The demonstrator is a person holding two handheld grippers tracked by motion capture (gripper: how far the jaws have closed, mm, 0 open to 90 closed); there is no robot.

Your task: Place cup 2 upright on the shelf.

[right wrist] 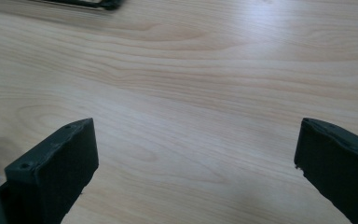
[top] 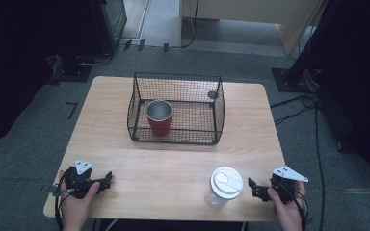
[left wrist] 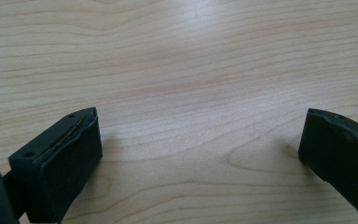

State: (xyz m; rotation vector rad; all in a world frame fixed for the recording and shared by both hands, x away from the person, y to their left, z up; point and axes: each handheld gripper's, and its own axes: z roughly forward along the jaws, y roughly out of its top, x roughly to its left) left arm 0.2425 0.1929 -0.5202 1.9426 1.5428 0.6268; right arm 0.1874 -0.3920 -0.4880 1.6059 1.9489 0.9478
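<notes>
Pale wood-grain surface (top: 173, 168), wavy streaks across it. Black wire-mesh basket (top: 219, 108) at upper centre of the frame, with a red cup (top: 159, 118), silvery inside. Clear cup with white lid (top: 226, 183) at lower right. Black left claw (top: 107, 180) and right claw (top: 251, 187), each topped by a grey plate. Grey floor (top: 38, 125) around.

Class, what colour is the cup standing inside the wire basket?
Red outside, with a silver metal inside; the cup shows best in the high view.
</notes>
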